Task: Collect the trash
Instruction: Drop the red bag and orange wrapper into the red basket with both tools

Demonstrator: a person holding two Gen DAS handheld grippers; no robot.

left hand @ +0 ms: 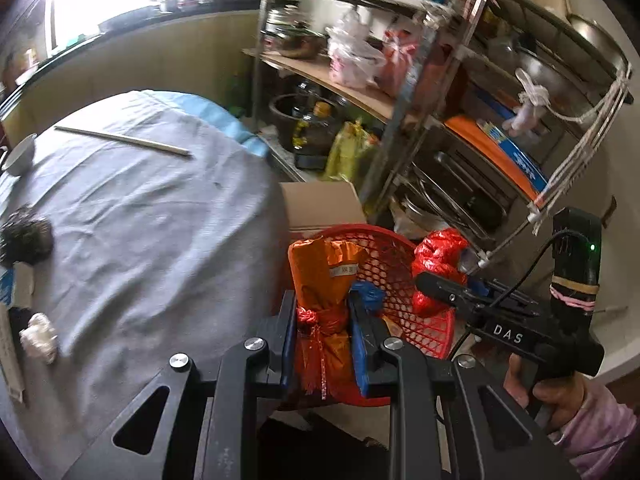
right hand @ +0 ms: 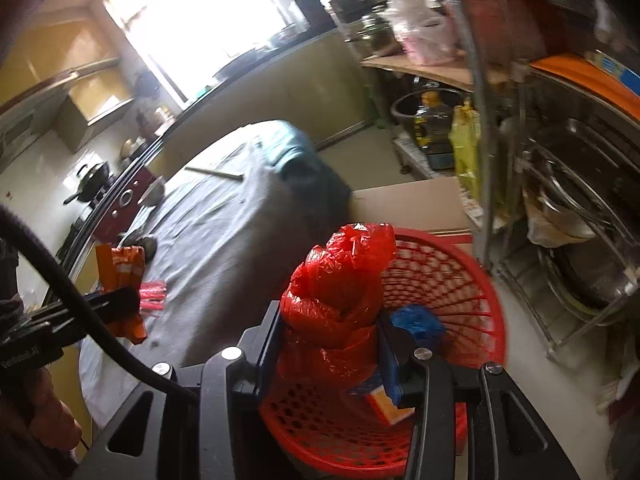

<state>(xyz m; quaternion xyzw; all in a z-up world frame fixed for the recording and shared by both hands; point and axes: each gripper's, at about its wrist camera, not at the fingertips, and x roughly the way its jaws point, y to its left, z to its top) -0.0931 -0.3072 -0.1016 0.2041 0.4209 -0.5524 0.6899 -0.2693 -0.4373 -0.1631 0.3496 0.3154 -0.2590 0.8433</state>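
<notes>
My left gripper [left hand: 324, 312] is shut on an orange packet [left hand: 320, 272] tied with red string. It holds the packet over the near rim of a red mesh basket [left hand: 396, 268]. To its right, the right gripper [left hand: 438, 286] is shut on a crumpled red plastic bag [left hand: 436, 256]. In the right wrist view, that red bag [right hand: 340, 288] sits between my right gripper's [right hand: 332, 320] blue pads, above the red basket [right hand: 452, 280]. A small orange and white box [right hand: 388, 404] lies inside the basket. The left gripper [right hand: 124, 300] with the orange packet [right hand: 124, 268] shows at the left.
A table under a grey cloth [left hand: 152, 220] carries chopsticks [left hand: 124, 142], a white bowl [left hand: 20, 156], a dark crumpled lump [left hand: 26, 236] and a white tissue wad [left hand: 40, 338]. A cardboard box [left hand: 320, 204] stands behind the basket. A crowded metal rack [left hand: 460, 140] stands at the right.
</notes>
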